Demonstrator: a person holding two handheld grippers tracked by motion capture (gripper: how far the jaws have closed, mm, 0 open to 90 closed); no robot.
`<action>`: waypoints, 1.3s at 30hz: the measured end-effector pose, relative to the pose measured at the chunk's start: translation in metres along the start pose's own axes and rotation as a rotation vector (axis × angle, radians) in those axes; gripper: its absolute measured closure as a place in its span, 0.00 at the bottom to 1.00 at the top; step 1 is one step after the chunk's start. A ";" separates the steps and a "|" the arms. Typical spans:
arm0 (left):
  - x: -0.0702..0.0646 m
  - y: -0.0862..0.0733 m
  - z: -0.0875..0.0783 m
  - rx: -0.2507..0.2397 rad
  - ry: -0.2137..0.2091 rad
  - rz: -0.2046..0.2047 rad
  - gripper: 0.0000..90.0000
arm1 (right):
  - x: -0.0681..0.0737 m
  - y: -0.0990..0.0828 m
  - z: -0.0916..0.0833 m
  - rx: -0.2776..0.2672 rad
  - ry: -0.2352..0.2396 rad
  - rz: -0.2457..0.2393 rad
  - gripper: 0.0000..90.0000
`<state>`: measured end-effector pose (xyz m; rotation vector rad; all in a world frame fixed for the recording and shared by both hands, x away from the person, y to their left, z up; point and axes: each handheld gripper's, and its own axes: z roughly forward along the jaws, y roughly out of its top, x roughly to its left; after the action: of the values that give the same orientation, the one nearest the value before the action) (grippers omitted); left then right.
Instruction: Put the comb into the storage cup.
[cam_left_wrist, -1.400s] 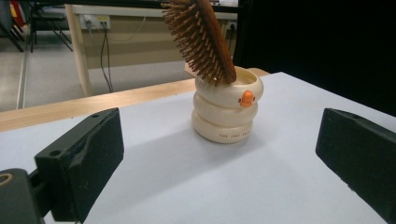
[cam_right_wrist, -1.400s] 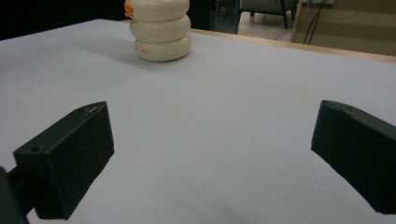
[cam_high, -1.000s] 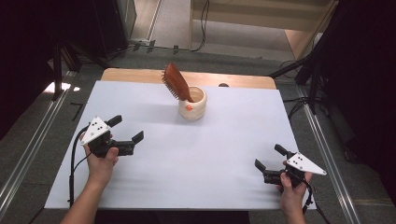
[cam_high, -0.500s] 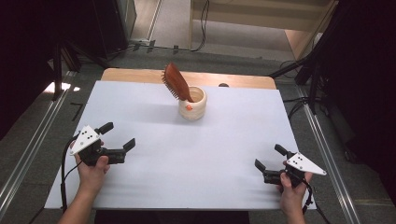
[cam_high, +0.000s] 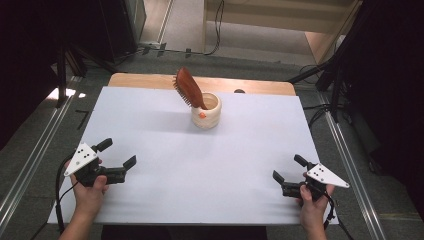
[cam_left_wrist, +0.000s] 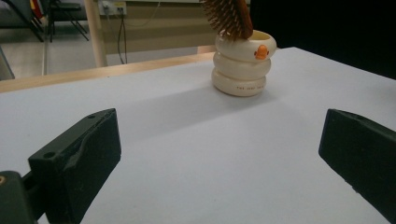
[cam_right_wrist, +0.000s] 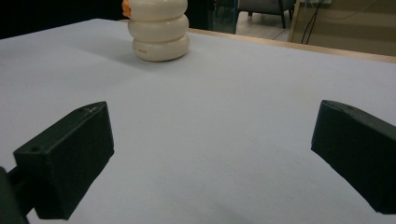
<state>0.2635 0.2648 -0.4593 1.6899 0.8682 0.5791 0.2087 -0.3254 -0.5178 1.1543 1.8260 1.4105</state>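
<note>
My left gripper (cam_high: 119, 156) spread wide, well short of the cream cup (cam_high: 206, 111) and to its left, my right gripper (cam_high: 288, 168) likewise agape, nearer me and right of the cup, brown hairbrush (cam_high: 188, 88) leaning inside it, white surface (cam_high: 200, 165) beneath.

Ahead of our left tool (cam_high: 119, 156) and our right tool (cam_high: 286, 168), both with jaws spread wide and holding nothing, the white tabletop (cam_high: 150, 130) lies bare, so either could pass straight forward. The one thing in the way is the cream cup (cam_high: 206, 111) near the far edge, with the hairbrush (cam_high: 189, 88) leaning out of it up and to the left. We have open room on both sides of the cup.
</note>
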 end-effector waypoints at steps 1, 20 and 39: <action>0.000 -0.001 -0.001 -0.003 0.002 -0.003 0.00 | 0.000 0.000 0.000 0.000 0.000 0.001 0.00; 0.013 -0.020 -0.027 0.023 0.041 -0.009 0.00 | 0.000 0.000 0.000 0.001 -0.005 0.002 0.00; 0.027 -0.036 -0.054 0.042 0.091 -0.012 0.00 | 0.000 0.000 0.000 0.002 -0.011 0.005 0.00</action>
<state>0.2308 0.3238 -0.4795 1.7053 0.9612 0.6376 0.2085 -0.3255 -0.5180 1.1663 1.8189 1.4029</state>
